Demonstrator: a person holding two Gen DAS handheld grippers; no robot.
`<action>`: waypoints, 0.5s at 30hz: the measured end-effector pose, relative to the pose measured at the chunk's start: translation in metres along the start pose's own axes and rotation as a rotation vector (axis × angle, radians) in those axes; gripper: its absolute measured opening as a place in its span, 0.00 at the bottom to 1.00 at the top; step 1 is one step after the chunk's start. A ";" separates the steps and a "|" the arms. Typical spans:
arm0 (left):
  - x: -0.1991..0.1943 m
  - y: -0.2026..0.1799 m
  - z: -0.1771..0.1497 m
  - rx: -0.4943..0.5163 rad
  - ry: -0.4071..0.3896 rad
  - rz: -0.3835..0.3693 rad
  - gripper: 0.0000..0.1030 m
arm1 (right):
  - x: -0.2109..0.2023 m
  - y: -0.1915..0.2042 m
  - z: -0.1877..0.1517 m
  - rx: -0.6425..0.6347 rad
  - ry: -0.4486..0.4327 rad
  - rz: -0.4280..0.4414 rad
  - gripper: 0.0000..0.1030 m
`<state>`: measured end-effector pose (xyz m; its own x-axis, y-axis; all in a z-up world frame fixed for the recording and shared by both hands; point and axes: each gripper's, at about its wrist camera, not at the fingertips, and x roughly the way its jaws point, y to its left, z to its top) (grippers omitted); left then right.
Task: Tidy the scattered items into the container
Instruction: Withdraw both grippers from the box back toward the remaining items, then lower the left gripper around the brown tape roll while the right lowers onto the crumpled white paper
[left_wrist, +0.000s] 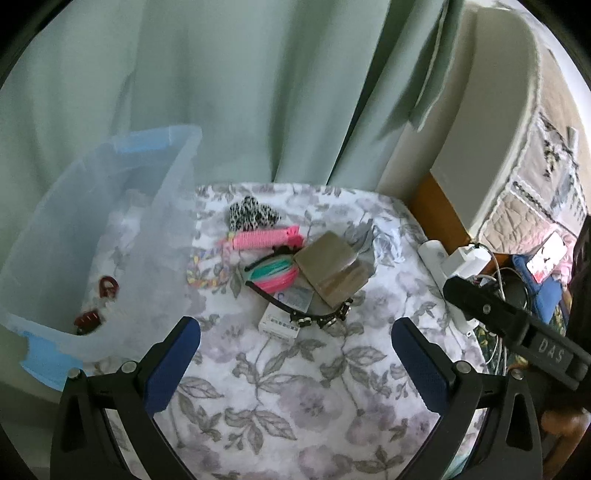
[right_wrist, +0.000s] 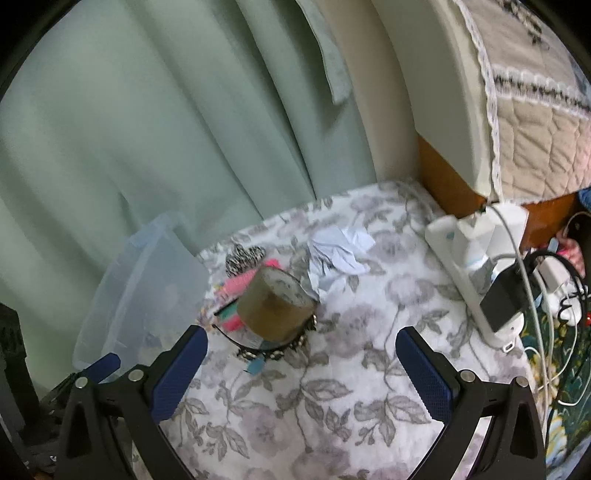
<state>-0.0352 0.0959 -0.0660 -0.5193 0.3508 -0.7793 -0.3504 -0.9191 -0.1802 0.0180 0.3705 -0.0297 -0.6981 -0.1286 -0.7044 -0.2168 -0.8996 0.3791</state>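
Note:
A clear plastic bin (left_wrist: 173, 177) with blue handles stands at the left on the floral cloth, with small red clips (left_wrist: 107, 286) inside. To its right lies a pile: a leopard-print hair piece (left_wrist: 251, 214), a pink comb clip (left_wrist: 264, 238), pink and teal hair ties (left_wrist: 275, 275), a brown tape roll (left_wrist: 332, 264), a black studded headband (left_wrist: 317, 317) and a small white box (left_wrist: 280, 325). My left gripper (left_wrist: 295, 347) hangs open in front of the pile. My right gripper (right_wrist: 301, 356) is open too, just short of the tape roll (right_wrist: 275, 306). The bin (right_wrist: 147, 280) shows at its left.
Crumpled white paper (right_wrist: 336, 254) lies behind the pile. A white power strip (right_wrist: 476, 266) with plugs and cables runs along the table's right edge. A green curtain (left_wrist: 240, 92) hangs behind, and a cushioned headboard (right_wrist: 443, 92) stands at the back right. The right tool's black body (left_wrist: 517, 332) crosses the left view.

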 end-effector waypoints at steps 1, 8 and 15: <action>0.005 0.001 0.001 -0.015 0.011 -0.005 1.00 | 0.003 -0.001 0.000 0.001 0.009 -0.001 1.00; 0.035 -0.001 0.015 -0.054 0.049 -0.010 1.00 | 0.022 -0.013 0.005 0.021 0.035 -0.017 1.00; 0.066 -0.004 0.029 -0.103 0.097 -0.047 0.95 | 0.037 -0.028 0.017 0.068 0.043 -0.009 1.00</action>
<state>-0.0903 0.1275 -0.0995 -0.4244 0.3792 -0.8222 -0.2879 -0.9175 -0.2745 -0.0137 0.3983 -0.0561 -0.6665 -0.1398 -0.7323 -0.2697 -0.8705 0.4118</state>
